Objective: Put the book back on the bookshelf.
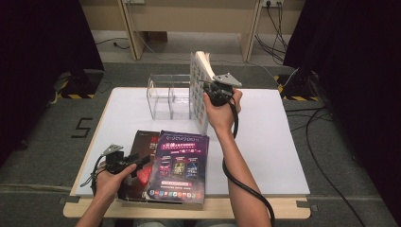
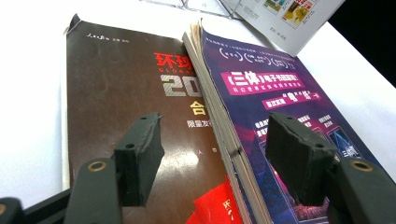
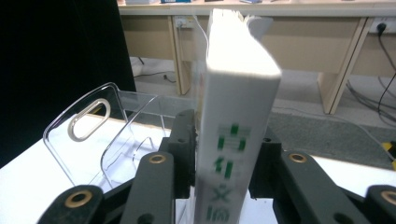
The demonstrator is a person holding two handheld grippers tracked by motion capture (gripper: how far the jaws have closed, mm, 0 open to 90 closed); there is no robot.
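- White table (image 1: 265,156) top carries everything: a clear acrylic rack at the far middle, two magazines lying flat at the near edge, and a thick book held upright just right of the rack.
- Right forearm reaches from the near edge forward and slightly left, wrist bent up, the hand (image 1: 221,111) wrapped round the right gripper (image 1: 208,92) at the book's edge.
- Left hand (image 1: 109,179) sits low at the near-left corner, holding the left gripper (image 1: 142,161) level and aimed rightward at the magazines.
- White book (image 1: 199,87) stands on end beside the rack, long axis vertical; the right gripper view has its spine (image 3: 229,154) (green characters printed down it) facing the camera and the page block turned away toward the far side.
- Purple magazine (image 1: 178,165) lies flat, long axis running near to far, overlapping the right part of the brown magazine (image 1: 142,146), which lies parallel under it.
- Clear rack (image 1: 168,97) stands with upright dividers; in the right gripper view one divider (image 3: 88,135) with a slot cut-out rises left of the book.
- Right gripper's jaws are clamped on the spine, one on each cover.
- Left gripper's jaws are spread wide: one pad (image 2: 140,158) over the brown cover, the other (image 2: 299,158) over the purple, the purple magazine's edge between them (whether either pad touches is unclear).
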